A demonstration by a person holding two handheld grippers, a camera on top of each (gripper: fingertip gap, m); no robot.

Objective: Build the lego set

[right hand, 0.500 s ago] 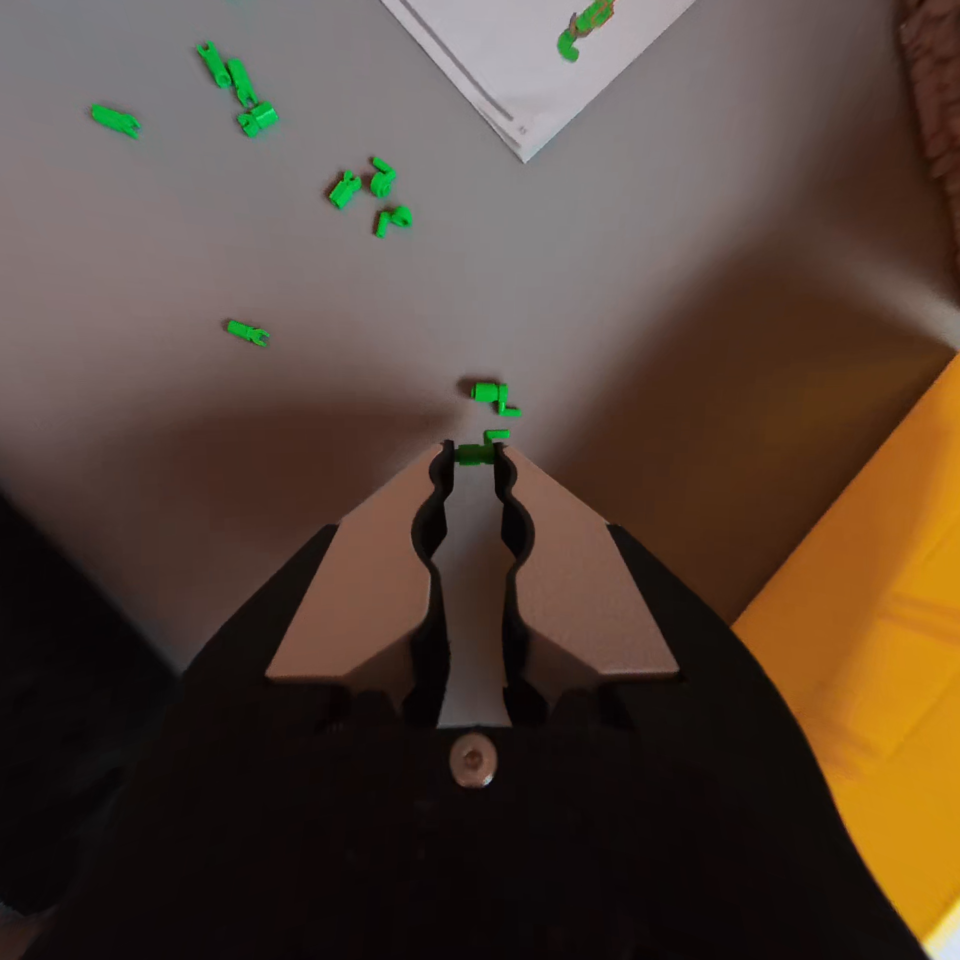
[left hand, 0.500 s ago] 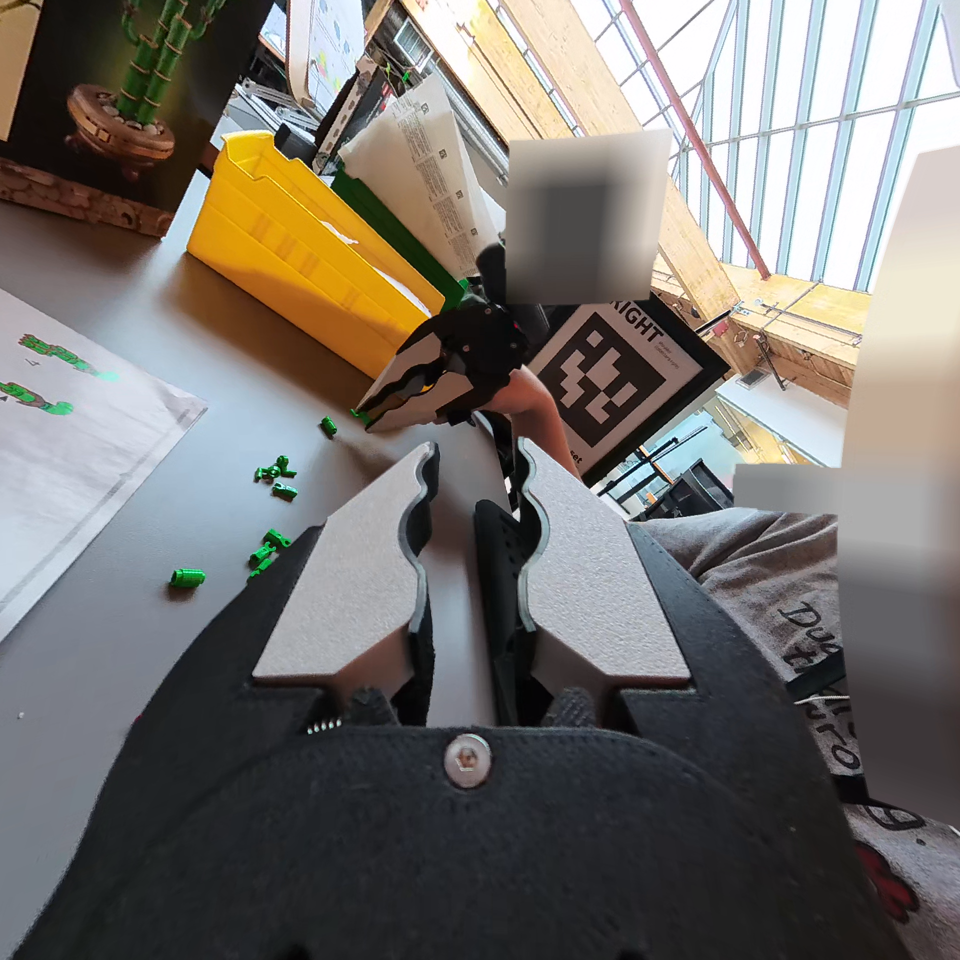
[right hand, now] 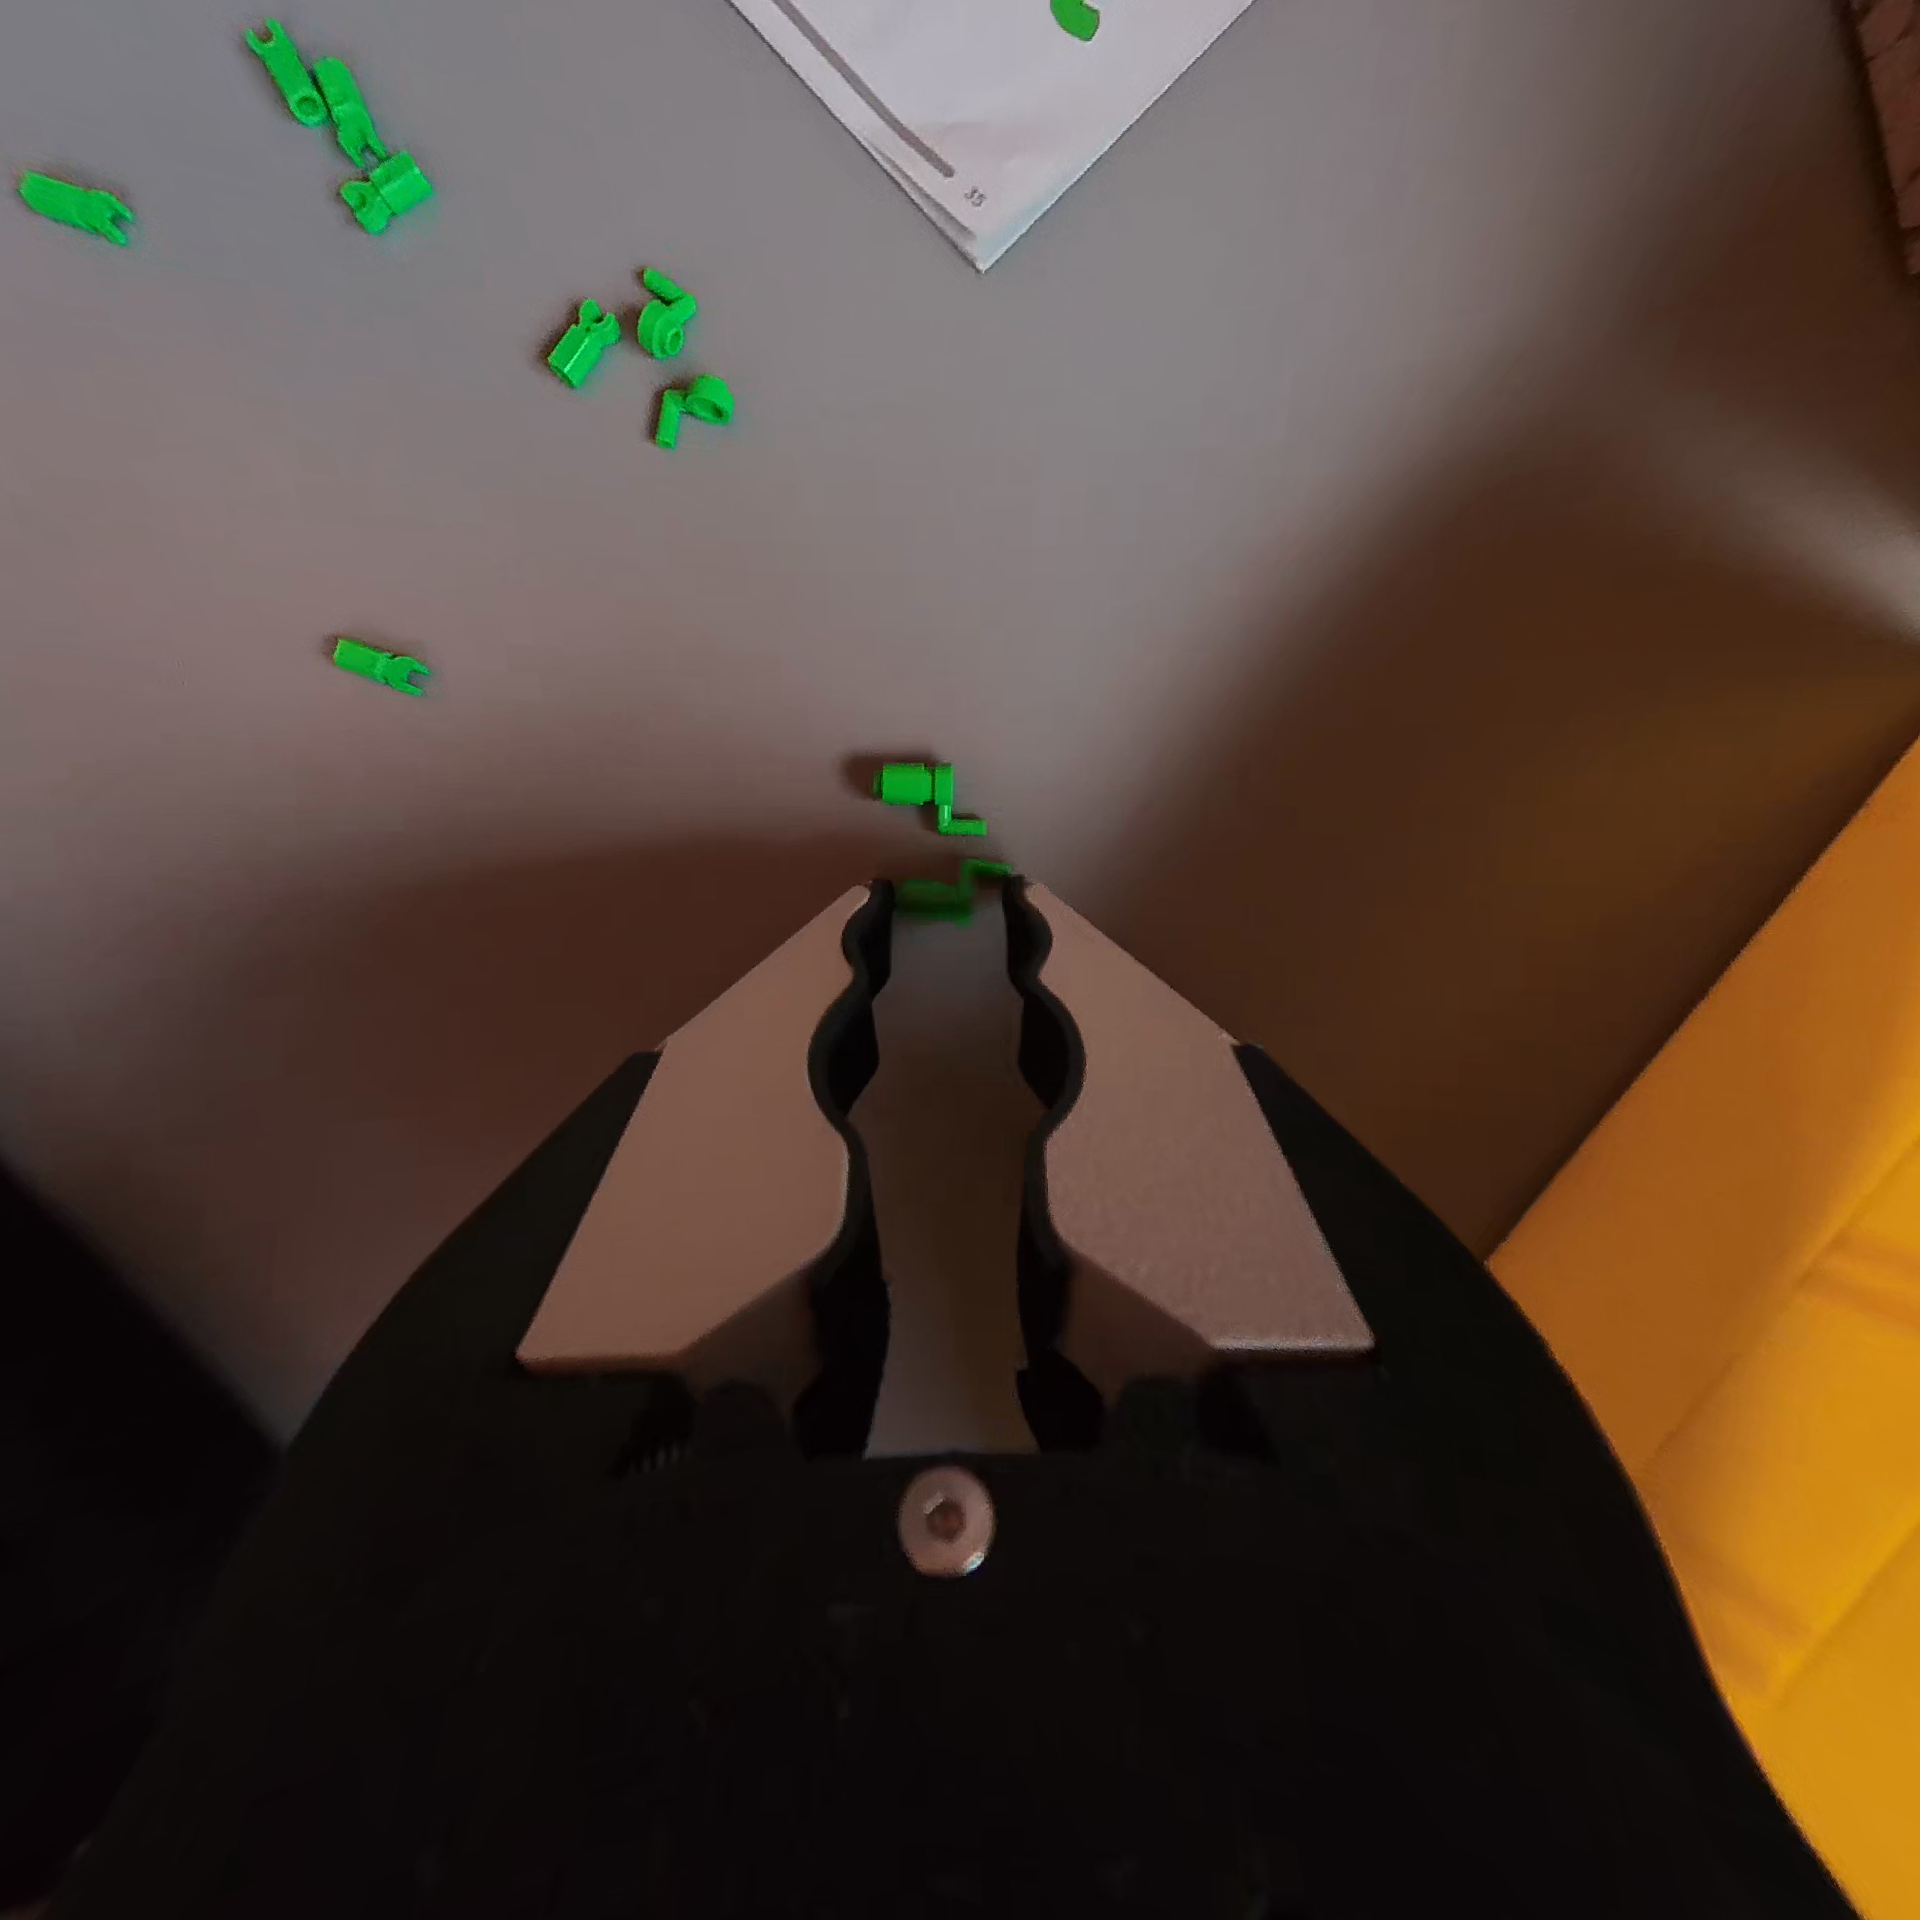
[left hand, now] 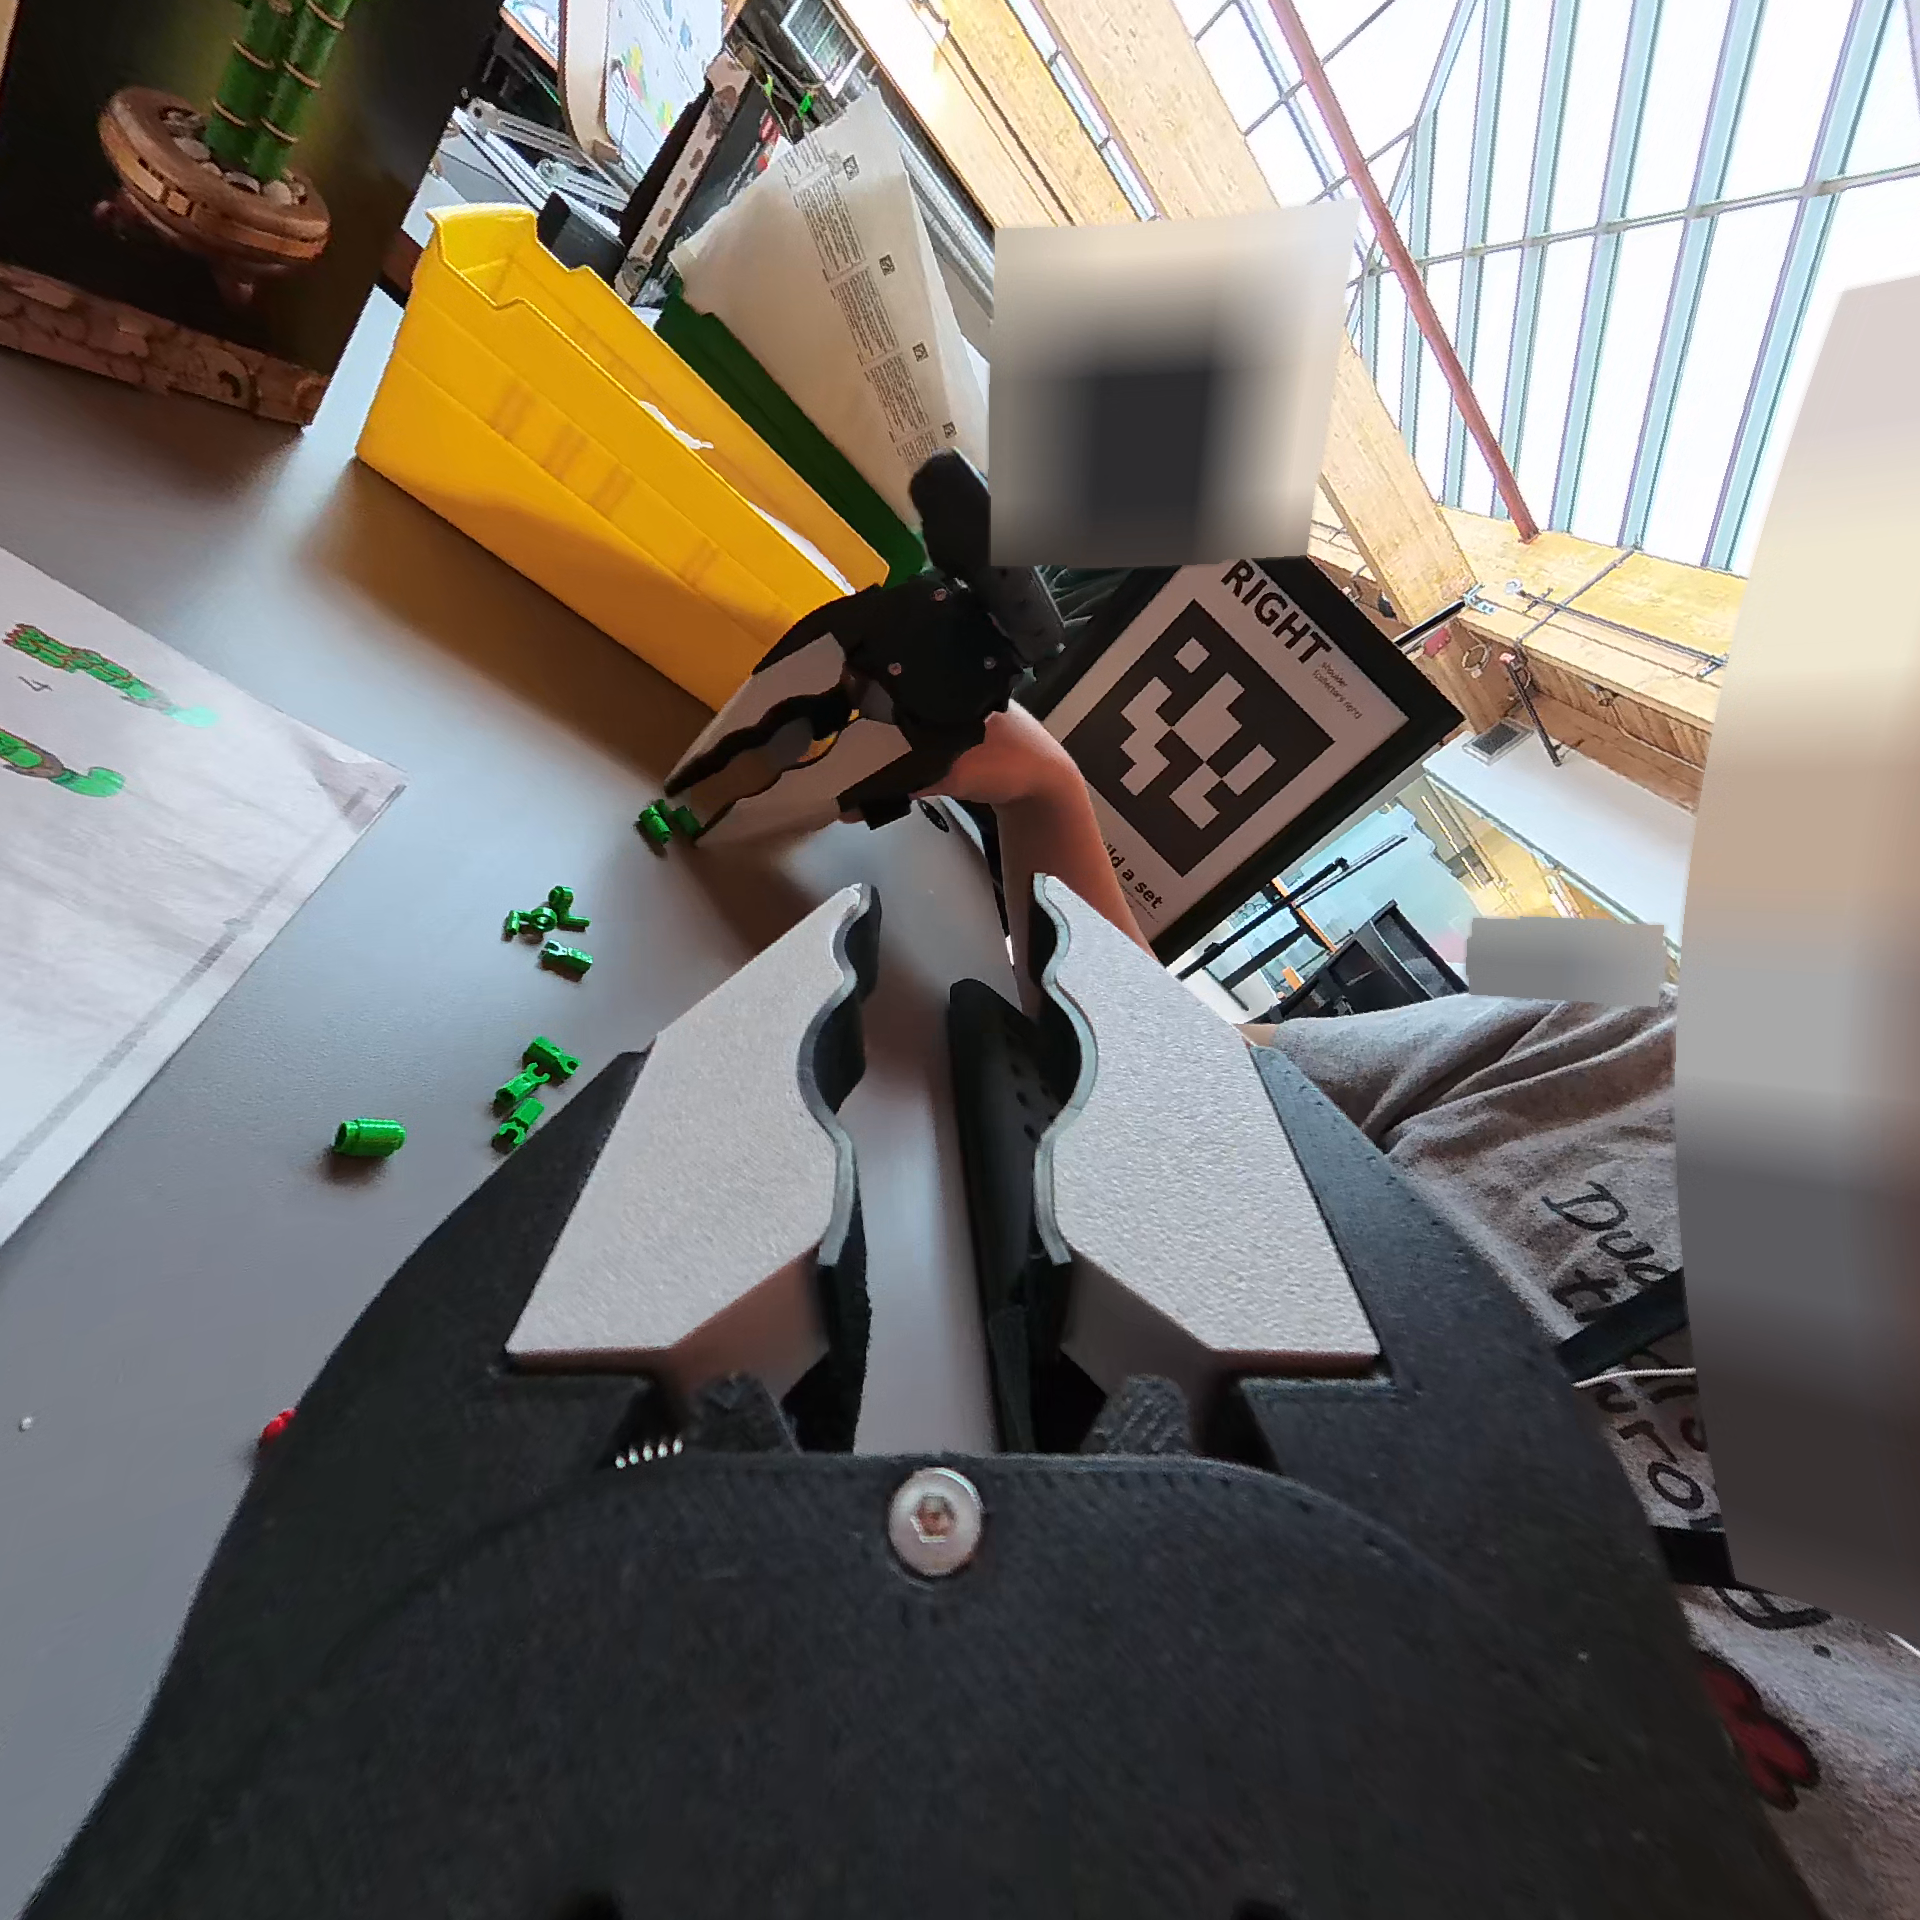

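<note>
Small green lego pieces lie scattered on the grey table [right hand: 1143,468]. My right gripper [right hand: 943,894] points down at the table, jaws a little apart, with one green clip piece [right hand: 935,902] lying between its tips. Another green piece [right hand: 914,784] lies just beyond. In the left wrist view the right gripper [left hand: 701,826] touches down beside these green pieces [left hand: 665,821]. My left gripper [left hand: 951,904] is open and empty, held above the table's near edge. More green pieces [left hand: 545,920] lie to its left.
A yellow bin [left hand: 582,457] stands close behind the right gripper and fills the right of its own view [right hand: 1714,1247]. The instruction sheet [left hand: 135,862] lies at the left. The set's box [left hand: 187,177] stands at the back. A person's torso [left hand: 1507,1143] is at the right. My right fingertips sit around 25 centimeters from my left ones.
The right gripper's jaws have widened slightly around the green piece and it has dropped closer to the table. The left gripper has hardly moved.
</note>
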